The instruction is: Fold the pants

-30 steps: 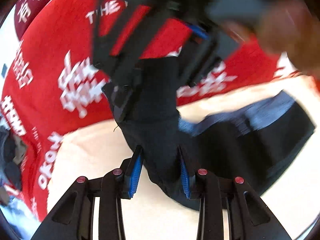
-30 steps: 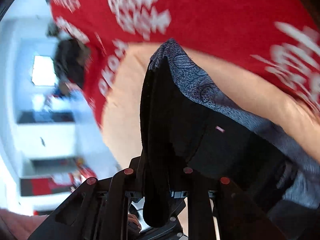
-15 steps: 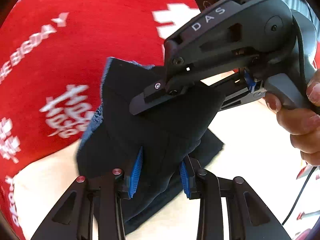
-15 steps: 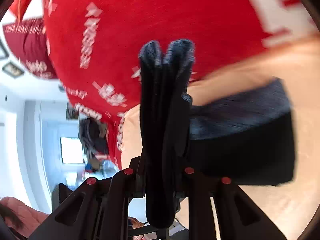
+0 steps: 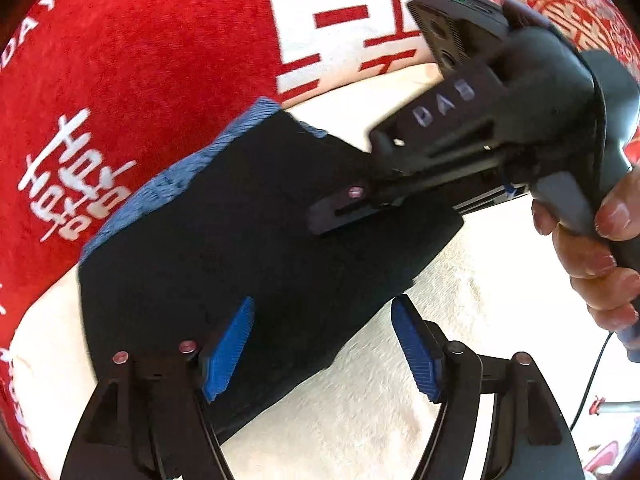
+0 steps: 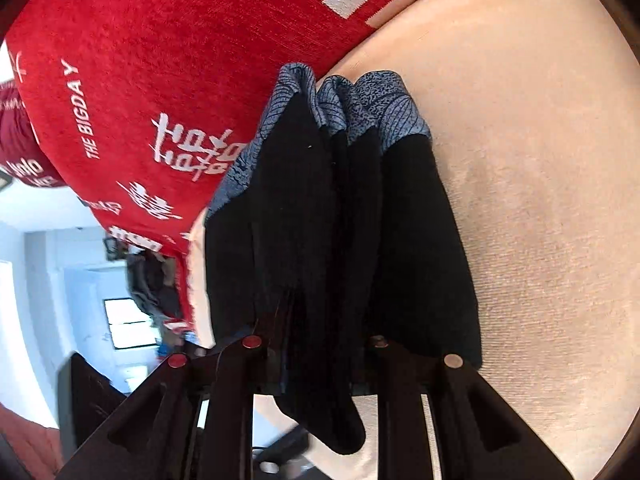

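The black pants (image 5: 240, 232), with a blue patterned band (image 5: 176, 176) along one edge, lie folded on the cream surface (image 5: 460, 312). My left gripper (image 5: 322, 346) hovers over their near edge. Its jaws are opening, and its blue pads (image 5: 228, 348) stand apart without pressing the cloth under them. My right gripper (image 5: 344, 208) comes in from the right, held by a hand (image 5: 600, 248), its tips on the far side of the fold. In the right wrist view the right gripper (image 6: 316, 356) is shut on bunched layers of the pants (image 6: 320, 208).
A red blanket with white lettering (image 5: 120, 80) rises behind the pants and fills the upper left of the right wrist view (image 6: 160, 60). Cream surface (image 6: 540, 200) extends to the right. A thin cable (image 5: 592, 380) hangs at the far right.
Both grippers came down with the pants, which now lie folded on the cream surface. The left jaws, shut on the cloth before, have spread apart and let go. The right stays shut on the cloth.
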{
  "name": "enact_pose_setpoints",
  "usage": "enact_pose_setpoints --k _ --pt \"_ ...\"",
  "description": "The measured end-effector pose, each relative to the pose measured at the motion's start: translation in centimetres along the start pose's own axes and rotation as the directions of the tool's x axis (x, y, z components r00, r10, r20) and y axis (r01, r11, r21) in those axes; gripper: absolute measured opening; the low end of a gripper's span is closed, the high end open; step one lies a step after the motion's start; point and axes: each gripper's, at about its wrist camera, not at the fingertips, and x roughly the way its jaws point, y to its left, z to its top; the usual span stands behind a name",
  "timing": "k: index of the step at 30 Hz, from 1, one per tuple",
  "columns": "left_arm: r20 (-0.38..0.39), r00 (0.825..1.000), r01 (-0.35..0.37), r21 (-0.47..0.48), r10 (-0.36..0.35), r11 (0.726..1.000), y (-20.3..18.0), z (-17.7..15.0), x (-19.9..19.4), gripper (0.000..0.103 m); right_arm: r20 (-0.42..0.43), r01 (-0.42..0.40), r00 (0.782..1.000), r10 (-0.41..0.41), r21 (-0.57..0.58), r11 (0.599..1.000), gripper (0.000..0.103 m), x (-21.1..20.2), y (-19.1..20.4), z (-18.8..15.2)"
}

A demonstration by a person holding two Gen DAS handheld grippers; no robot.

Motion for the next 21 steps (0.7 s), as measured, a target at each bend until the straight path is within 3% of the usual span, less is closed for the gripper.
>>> enact_pose_setpoints --k 3,6,10,14,18,21 --pt "0.009 1.000 -0.013 -0.039 0.014 0.999 2.2 -0.4 -1.7 0.072 0.008 0.106 0.994 -0.106 -0.068 0.992 0.025 -0.2 1.0 -0.3" --pt "0.012 0.997 -0.078 -0.089 0.080 0.993 5.4 -0.6 -3.0 0.072 0.007 0.213 0.977 -0.214 -0.134 0.968 0.031 -0.2 2.5 -0.3" --pt "-0.044 0.987 -0.160 -0.203 0.155 0.966 10.7 -1.3 -2.4 0.072 0.005 0.276 0.961 -0.278 -0.143 0.951 0.034 -0.1 3.5 -0.2" --pt "-0.121 0.981 -0.186 -0.327 0.154 0.926 14.3 -3.4 -0.9 0.072 0.024 0.319 0.948 -0.318 -0.119 0.940 0.038 -1.0 3.7 -0.8" --pt "-0.151 0.984 -0.148 -0.384 0.097 0.911 14.8 -5.3 0.2 0.073 0.049 0.434 0.901 -0.431 -0.115 0.894 0.048 -2.1 3.8 -1.8" --pt "-0.142 0.982 -0.172 -0.363 0.128 0.916 14.3 -5.5 0.3 0.076 0.077 0.466 0.884 -0.460 -0.099 0.879 0.048 -3.3 3.9 -2.6"
